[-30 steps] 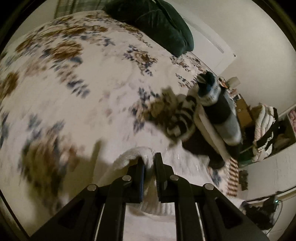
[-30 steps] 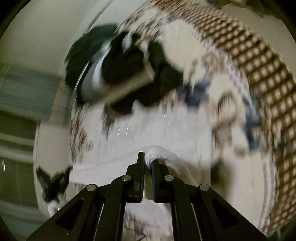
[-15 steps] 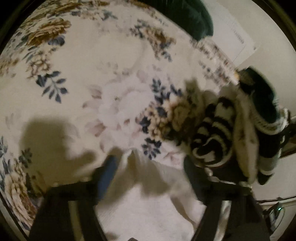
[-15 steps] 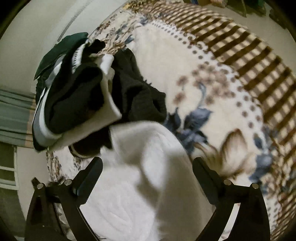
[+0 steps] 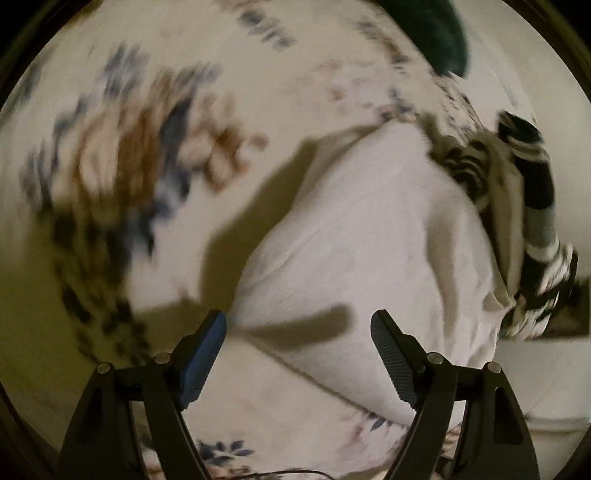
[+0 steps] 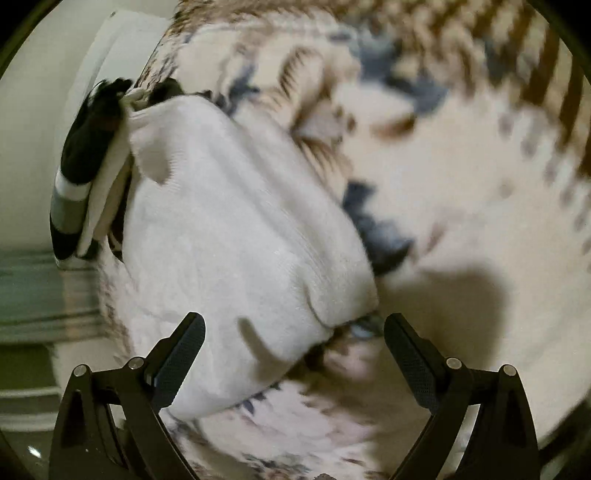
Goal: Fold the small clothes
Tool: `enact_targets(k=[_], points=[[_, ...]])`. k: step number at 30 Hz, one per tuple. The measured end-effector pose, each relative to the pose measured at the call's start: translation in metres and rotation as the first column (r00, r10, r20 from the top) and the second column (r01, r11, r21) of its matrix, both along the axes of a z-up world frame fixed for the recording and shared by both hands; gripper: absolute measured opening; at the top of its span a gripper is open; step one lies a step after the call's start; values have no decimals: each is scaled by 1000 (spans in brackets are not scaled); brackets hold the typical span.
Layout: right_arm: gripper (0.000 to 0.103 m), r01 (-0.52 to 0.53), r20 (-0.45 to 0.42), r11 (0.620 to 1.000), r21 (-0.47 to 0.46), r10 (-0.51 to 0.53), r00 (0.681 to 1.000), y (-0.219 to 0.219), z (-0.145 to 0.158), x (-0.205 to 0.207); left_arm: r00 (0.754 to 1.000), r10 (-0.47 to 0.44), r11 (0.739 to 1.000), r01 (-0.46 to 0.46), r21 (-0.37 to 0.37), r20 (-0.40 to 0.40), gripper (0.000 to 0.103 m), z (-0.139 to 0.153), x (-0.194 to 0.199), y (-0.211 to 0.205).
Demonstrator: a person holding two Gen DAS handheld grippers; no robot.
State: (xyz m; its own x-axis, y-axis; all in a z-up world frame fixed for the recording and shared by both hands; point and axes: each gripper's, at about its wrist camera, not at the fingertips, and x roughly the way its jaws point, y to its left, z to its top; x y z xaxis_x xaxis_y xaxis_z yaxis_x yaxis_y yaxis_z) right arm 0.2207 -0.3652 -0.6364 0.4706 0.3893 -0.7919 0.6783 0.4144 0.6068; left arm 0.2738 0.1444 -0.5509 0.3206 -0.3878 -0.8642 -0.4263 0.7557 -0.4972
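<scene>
A white knitted garment (image 5: 369, 251) lies folded on the floral bedspread (image 5: 155, 155); it also shows in the right wrist view (image 6: 236, 236). My left gripper (image 5: 299, 332) is open and empty just above the garment's near edge. My right gripper (image 6: 293, 336) is open and empty above the garment's near corner. A pile of other small clothes, striped black-and-white and dark pieces (image 5: 517, 192), lies against the garment's far side; it also shows in the right wrist view (image 6: 85, 166).
A dark green pillow (image 5: 432, 33) lies at the far end of the bed. A white wall (image 5: 546, 74) stands beyond it. A brown checked border (image 6: 480, 44) runs along the bedspread's edge.
Both grippers were shut on the white garment one second ago; they have opened and let it go. It now lies flat on the bed and both grippers have pulled back.
</scene>
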Motion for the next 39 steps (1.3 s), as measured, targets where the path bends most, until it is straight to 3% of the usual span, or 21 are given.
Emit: enact_targets(k=[5,6,7,9,10,13,17,20,23,25,27,28,29,30,31,32,35,39], points=[[98,59,72,995,82,-65,995,7,-32,19,994,111,994,-111,-23,4,80,-31,16,-9],[91,79,94,993,86,-87,992,9,-34,23,991,132,991,-132,-15,4,79,-33,19,-8],[71,90,99,993,81,-98,990,10,-34,25,988,154,988,-154,-8,10,78,-33,21,-8],[37,117,91,990,82,-124,988,12,-36,29,981,187,982,-186,-12,58,51,-27,24,-9],[33,132,86,988,82,-139,987,11,-36,30,981,179,984,-180,1,79,34,-21,25,-9],[26,125,94,991,51,-129,987,16,-23,25,979,146,988,-152,27,145,27,4,14,-10],[25,75,97,996,38,-78,992,25,6,2,979,88,994,-97,44,185,24,43,-31,0],[25,22,56,999,25,-23,998,34,28,-39,987,41,996,-52,71,152,24,60,-75,14],[26,-18,-40,1000,26,19,999,36,27,-95,999,-24,993,19,116,43,26,39,-109,24],[38,-74,-115,997,13,75,991,37,12,-120,999,-1,996,6,84,-55,27,14,-119,35],[44,-77,-215,995,63,88,973,31,-6,-136,993,31,995,-20,97,-112,27,8,-129,51],[49,-84,-240,995,57,95,966,27,-5,-141,994,39,994,-28,105,-107,34,13,-134,59],[54,-97,-249,995,20,99,963,21,2,-145,995,37,993,-25,116,-96,48,20,-136,64],[65,-117,-242,993,-31,106,964,15,15,-147,996,30,992,-20,126,-79,56,30,-136,68],[69,-140,-243,987,-82,117,963,11,28,-146,998,22,991,-14,132,-62,62,36,-134,70],[69,-169,-247,974,-150,128,960,9,43,-140,999,2,990,3,139,-40,62,45,-131,70],[69,-295,-222,895,-334,229,948,7,88,-95,992,-126,971,119,209,22,66,66,-98,49],[69,-407,-162,812,-418,374,913,22,102,-15,959,-259,938,223,264,112,66,76,-39,7]])
